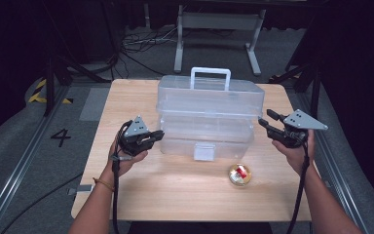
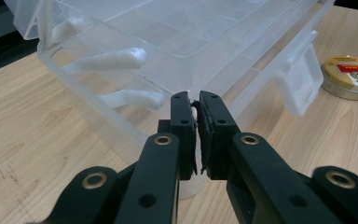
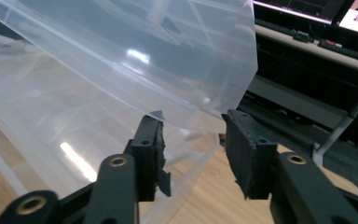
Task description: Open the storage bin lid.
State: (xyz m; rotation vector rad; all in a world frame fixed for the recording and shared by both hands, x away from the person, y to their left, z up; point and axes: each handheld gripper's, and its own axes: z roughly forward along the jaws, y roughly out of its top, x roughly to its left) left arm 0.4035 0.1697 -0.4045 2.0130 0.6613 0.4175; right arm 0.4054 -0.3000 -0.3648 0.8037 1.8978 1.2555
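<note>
- The clear storage box (image 1: 209, 117) sits mid-frame on the worktop (image 1: 126, 102), front latch apparently fastened.
- The left gripper (image 1: 157, 135), jaws pressed together and empty, touches its left end.
- The right gripper (image 1: 268, 118) gapes around its right corner.
- Opening or lifting seems not yet begun.

The right gripper (image 3: 193, 154) has its jaws apart. They flank the corner of a clear plastic box (image 3: 121, 70) on the wooden worktop (image 3: 205, 196).

The tin's (image 2: 350, 76) label print is too small to read, and the clear box (image 3: 121, 70) runs past the right gripper view's edges.
</note>
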